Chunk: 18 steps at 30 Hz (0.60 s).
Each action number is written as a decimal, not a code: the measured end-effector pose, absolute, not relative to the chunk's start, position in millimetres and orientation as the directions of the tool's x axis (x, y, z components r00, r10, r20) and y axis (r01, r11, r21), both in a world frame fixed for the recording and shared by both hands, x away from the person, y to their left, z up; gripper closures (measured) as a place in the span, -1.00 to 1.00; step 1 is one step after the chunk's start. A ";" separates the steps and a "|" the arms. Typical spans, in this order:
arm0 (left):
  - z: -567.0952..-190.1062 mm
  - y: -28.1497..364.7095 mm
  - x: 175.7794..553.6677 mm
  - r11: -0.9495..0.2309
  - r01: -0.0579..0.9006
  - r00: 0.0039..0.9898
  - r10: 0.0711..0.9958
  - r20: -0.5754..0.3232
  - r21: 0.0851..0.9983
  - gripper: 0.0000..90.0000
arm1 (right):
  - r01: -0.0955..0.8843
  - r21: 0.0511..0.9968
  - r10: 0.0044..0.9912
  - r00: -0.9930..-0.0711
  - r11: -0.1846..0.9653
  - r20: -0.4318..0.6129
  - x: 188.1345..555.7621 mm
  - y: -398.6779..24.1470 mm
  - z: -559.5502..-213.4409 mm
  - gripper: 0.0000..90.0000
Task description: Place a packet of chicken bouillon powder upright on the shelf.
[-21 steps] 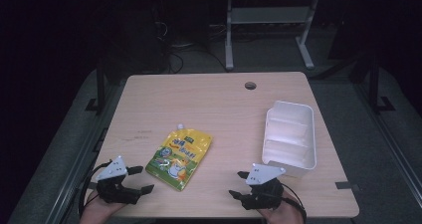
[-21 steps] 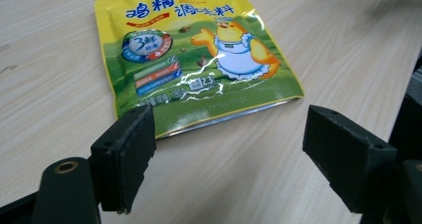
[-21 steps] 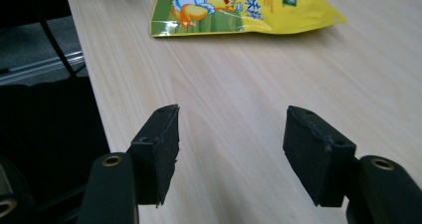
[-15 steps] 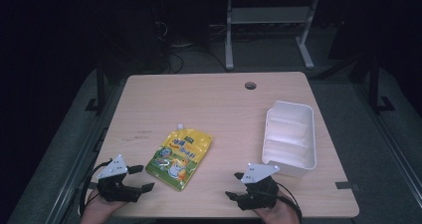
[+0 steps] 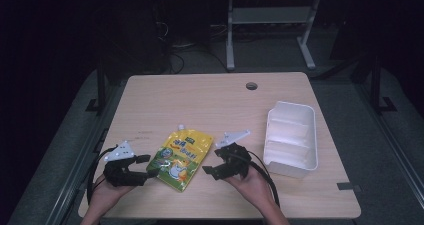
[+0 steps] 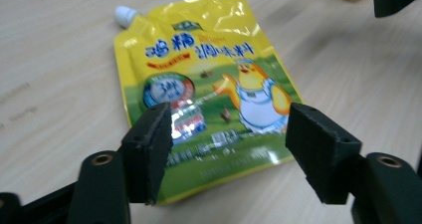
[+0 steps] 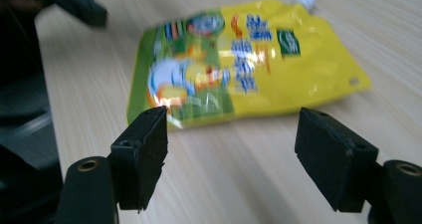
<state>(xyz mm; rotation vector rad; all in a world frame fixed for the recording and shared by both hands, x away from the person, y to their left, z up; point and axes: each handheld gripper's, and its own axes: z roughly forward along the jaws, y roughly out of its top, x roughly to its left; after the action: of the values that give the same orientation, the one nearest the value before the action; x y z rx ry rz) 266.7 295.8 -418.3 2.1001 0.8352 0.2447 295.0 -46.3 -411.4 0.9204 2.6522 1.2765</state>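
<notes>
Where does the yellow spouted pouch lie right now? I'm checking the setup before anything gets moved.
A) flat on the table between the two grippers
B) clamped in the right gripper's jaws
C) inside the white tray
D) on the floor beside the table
A: the yellow pouch lies flat on the table, with the left gripper and right gripper open on either side, and the white tray off to the right.

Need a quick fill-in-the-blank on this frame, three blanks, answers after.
1. The yellow pouch lies flat between the left tool and the ____ tool.
2. The pouch's spout is ____ in colour.
3. The white tray sits near the table's ____ edge in the high view.

Missing words: right; white; right
</notes>
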 end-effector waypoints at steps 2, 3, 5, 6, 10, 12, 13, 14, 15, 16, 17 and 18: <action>-418.0 294.2 270.9 -0.417 0.472 0.756 0.645 -0.113 0.776 -0.18 | 0.503 0.729 0.535 -0.815 0.464 0.222 301.2 -43.2 -408.6 -0.37; -418.4 293.4 272.9 -0.419 0.475 0.754 0.647 -0.112 0.774 -0.15 | 0.507 0.729 0.541 -0.811 0.460 0.222 306.6 -39.6 -405.4 -0.37; -420.7 292.7 275.7 -0.424 0.471 0.753 0.650 -0.102 0.773 -0.06 | 0.507 0.725 0.554 -0.806 0.466 0.208 317.2 -32.9 -399.3 -0.36; -422.2 293.1 276.7 -0.426 0.476 0.749 0.655 -0.100 0.769 -0.01 | 0.509 0.723 0.558 -0.804 0.467 0.206 322.8 -30.0 -396.9 -0.37; -428.4 297.4 279.9 -0.429 0.494 0.741 0.662 -0.108 0.757 0.11 | 0.534 0.701 0.583 -0.786 0.473 0.205 345.4 -19.2 -392.3 -0.38; -429.7 299.2 280.5 -0.427 0.494 0.741 0.662 -0.110 0.757 0.18 | 0.546 0.683 0.596 -0.778 0.485 0.198 358.1 -13.4 -393.2 -0.37; -430.8 300.6 281.3 -0.429 0.495 0.741 0.663 -0.108 0.756 0.25 | 0.564 0.666 0.605 -0.768 0.487 0.208 367.0 -9.6 -393.3 -0.36; -430.8 300.6 281.3 -0.429 0.495 0.741 0.663 -0.108 0.756 0.28 | 0.564 0.666 0.605 -0.768 0.487 0.208 367.0 -9.6 -393.3 -0.36; -431.7 300.8 281.9 -0.433 0.495 0.742 0.662 -0.106 0.754 0.28 | 0.570 0.660 0.613 -0.763 0.489 0.205 371.9 -7.9 -393.3 -0.35; -432.3 300.4 282.2 -0.435 0.495 0.742 0.662 -0.106 0.752 0.34 | 0.584 0.643 0.624 -0.755 0.496 0.204 378.0 -6.2 -392.8 -0.33; -433.2 299.8 283.0 -0.443 0.498 0.745 0.658 -0.106 0.746 0.37 | 0.593 0.637 0.631 -0.748 0.494 0.206 381.6 -5.5 -392.8 -0.33; -434.1 298.9 283.7 -0.448 0.502 0.747 0.655 -0.110 0.740 0.44 | 0.608 0.626 0.640 -0.737 0.488 0.216 387.8 -4.9 -393.1 -0.32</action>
<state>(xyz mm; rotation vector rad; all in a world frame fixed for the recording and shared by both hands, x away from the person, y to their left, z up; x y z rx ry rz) 283.7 298.9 -434.1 2.1405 0.8660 0.2440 387.8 -4.9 -393.1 1.1208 2.6700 1.0943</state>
